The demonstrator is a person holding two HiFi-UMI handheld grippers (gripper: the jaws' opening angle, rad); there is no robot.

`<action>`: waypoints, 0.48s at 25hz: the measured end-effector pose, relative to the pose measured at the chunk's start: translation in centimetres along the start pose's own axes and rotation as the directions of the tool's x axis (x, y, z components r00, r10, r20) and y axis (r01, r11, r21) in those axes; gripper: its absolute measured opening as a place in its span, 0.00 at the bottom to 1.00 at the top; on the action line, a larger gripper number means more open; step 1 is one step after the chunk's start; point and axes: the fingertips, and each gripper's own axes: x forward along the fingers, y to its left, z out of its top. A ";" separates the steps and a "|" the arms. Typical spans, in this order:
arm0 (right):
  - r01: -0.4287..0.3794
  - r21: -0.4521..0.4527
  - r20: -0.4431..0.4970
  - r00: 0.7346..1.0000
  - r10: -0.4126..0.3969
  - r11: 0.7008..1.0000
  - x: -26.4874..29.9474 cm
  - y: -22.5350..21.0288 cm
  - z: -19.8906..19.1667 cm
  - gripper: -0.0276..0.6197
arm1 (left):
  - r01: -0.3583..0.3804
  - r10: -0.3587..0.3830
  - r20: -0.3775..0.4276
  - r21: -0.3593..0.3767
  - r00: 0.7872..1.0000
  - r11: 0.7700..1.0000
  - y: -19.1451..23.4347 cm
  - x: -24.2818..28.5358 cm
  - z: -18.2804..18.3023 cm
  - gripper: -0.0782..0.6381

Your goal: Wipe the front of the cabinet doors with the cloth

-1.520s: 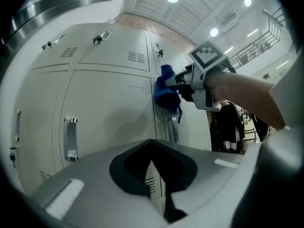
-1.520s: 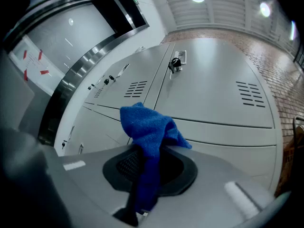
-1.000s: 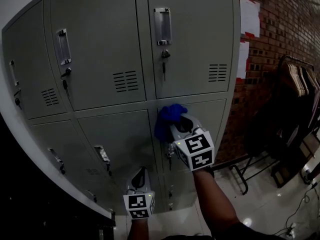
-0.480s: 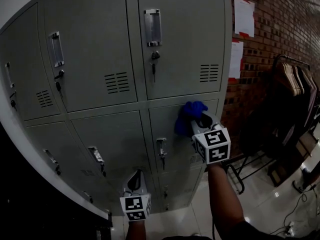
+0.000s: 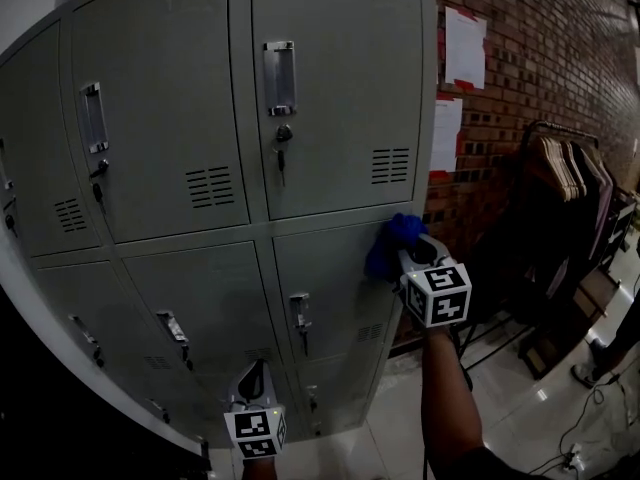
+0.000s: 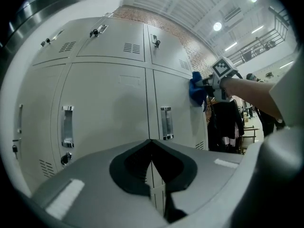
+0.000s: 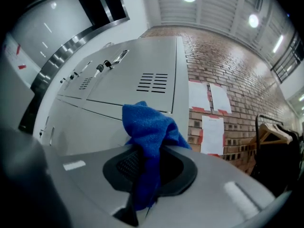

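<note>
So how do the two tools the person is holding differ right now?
The right tool is shut on the blue cloth; the left tool is shut on nothing. The right tool sits high, holding the cloth against a cabinet door; the left tool hangs lower, off the doors. Both carry a marker cube.

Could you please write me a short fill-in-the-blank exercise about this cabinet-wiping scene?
The right tongs are shut on a ___ cloth.
The left tongs are shut and hold ___.
To the right of the cabinet stands a wall built of ___.
Missing words: blue; nothing; brick.
</note>
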 end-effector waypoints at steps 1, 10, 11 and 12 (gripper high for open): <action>0.009 -0.023 -0.003 1.000 -0.009 1.000 0.0 -0.2 0.0 0.13 | 0.007 -0.007 0.001 -0.001 1.000 1.000 -0.3 0.1 0.0 0.12; -0.064 -0.044 0.023 0.998 0.065 0.997 -2.0 6.7 0.1 0.13 | -0.011 0.011 -0.005 -0.019 1.000 1.000 0.2 0.1 -0.4 0.12; -0.092 -0.043 0.017 0.996 0.092 0.995 -2.0 8.4 -0.5 0.13 | -0.014 0.014 -0.006 -0.022 1.000 1.000 0.5 0.1 -0.5 0.12; -0.122 -0.042 0.010 0.992 0.122 0.992 -1.9 10.3 -1.2 0.13 | -0.018 0.018 -0.006 -0.024 1.000 1.000 0.7 0.1 -0.4 0.12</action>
